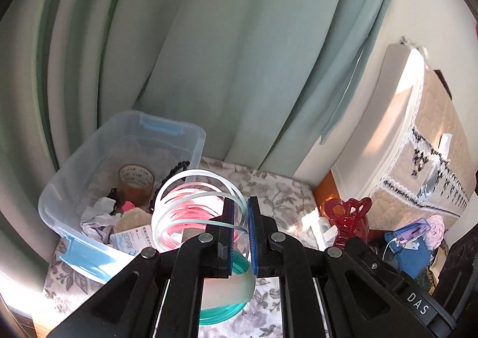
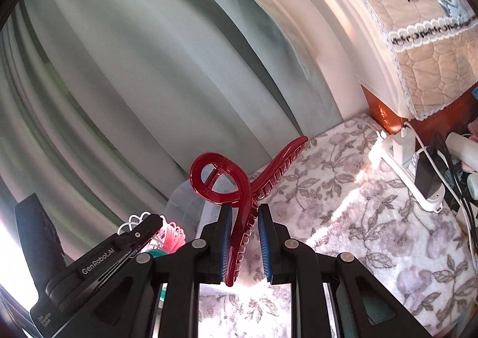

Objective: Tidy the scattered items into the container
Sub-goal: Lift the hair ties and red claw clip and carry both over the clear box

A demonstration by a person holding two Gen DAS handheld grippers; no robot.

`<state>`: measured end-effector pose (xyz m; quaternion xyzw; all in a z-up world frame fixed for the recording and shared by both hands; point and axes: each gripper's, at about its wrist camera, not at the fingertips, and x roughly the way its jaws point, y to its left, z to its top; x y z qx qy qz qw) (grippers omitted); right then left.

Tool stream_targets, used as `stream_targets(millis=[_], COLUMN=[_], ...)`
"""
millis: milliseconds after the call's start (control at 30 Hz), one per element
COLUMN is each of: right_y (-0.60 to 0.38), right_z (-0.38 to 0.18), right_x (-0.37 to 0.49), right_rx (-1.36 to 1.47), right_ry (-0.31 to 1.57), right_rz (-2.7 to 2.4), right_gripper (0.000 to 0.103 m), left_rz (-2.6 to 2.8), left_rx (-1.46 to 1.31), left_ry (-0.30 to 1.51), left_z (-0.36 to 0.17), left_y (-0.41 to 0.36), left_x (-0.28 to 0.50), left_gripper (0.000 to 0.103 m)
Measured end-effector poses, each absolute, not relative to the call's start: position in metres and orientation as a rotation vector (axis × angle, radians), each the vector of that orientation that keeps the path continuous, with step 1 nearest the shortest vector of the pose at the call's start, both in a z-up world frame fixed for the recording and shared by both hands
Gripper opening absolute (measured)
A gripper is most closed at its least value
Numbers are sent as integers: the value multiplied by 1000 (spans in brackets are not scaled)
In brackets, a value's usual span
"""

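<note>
My left gripper (image 1: pixel 240 236) is shut on a plastic spring toy (image 1: pixel 191 212), a coil of clear, pink and teal rings, held just right of the clear storage bin (image 1: pixel 191 140). The bin holds a tape roll (image 1: pixel 136 185), crumpled paper and small items. My right gripper (image 2: pixel 245 245) is shut on a red hair claw clip (image 2: pixel 239 197), held above the floral cloth (image 2: pixel 358 218). The clip also shows in the left wrist view (image 1: pixel 349 224). The left gripper and spring toy show at the lower left of the right wrist view (image 2: pixel 171 236).
Green curtains (image 1: pixel 224 54) hang behind the bin. A white power strip (image 2: pixel 409 170) with chargers and cables lies at the cloth's right edge. A quilted lace-trimmed cover (image 1: pixel 433 143) drapes an appliance at right. A phone (image 1: pixel 412 230) and clutter sit below it.
</note>
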<state>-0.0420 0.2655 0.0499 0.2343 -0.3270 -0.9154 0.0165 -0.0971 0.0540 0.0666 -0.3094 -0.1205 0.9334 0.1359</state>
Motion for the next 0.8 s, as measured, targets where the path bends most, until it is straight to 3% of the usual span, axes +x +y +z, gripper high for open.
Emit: stream_targets(millis=[800], right_y=[235], right_z=[90], right_x=[-27], right_rx=[586], right_ry=[-892], right_rz=[-2878], right_gripper=[20], left_rz=[2776], left_rx=[-784], left_ry=[-503], left_z=[95], left_y=[-2], left_x=[-77], left_gripper=[8])
